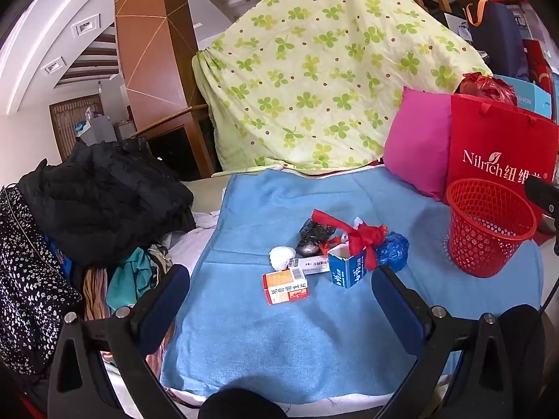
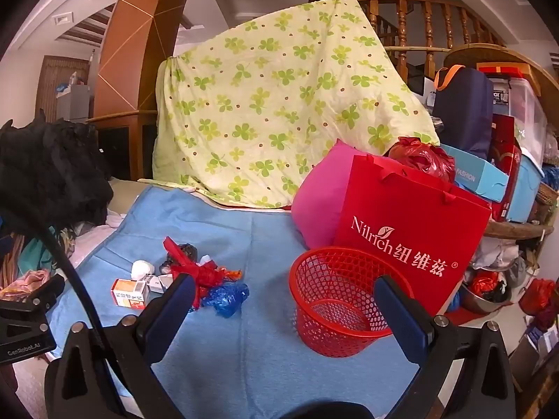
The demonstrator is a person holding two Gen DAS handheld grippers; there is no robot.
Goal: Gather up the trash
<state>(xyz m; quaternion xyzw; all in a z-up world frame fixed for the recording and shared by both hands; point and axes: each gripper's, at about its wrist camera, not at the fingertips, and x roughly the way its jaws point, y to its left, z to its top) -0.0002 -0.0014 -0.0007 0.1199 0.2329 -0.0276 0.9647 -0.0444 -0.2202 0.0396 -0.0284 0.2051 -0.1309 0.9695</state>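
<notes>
Hovering over the blue blanket (image 1: 279,342), my left gripper (image 1: 279,300) and right gripper (image 2: 284,310) gape wide, holding nothing; the trash pile (image 1: 332,251) lies uncollected, the red basket (image 2: 335,300) apparently empty.

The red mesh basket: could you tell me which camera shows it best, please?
The right wrist view: the red mesh basket sits near centre, its inside visible. The left wrist view shows it at the right edge, more distorted.

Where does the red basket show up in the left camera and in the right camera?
Left wrist view: the red basket stands at the far right, on the blue blanket.
Right wrist view: the basket is low, right of centre.
Shared landmark: the red paper bag directly behind it.
</notes>
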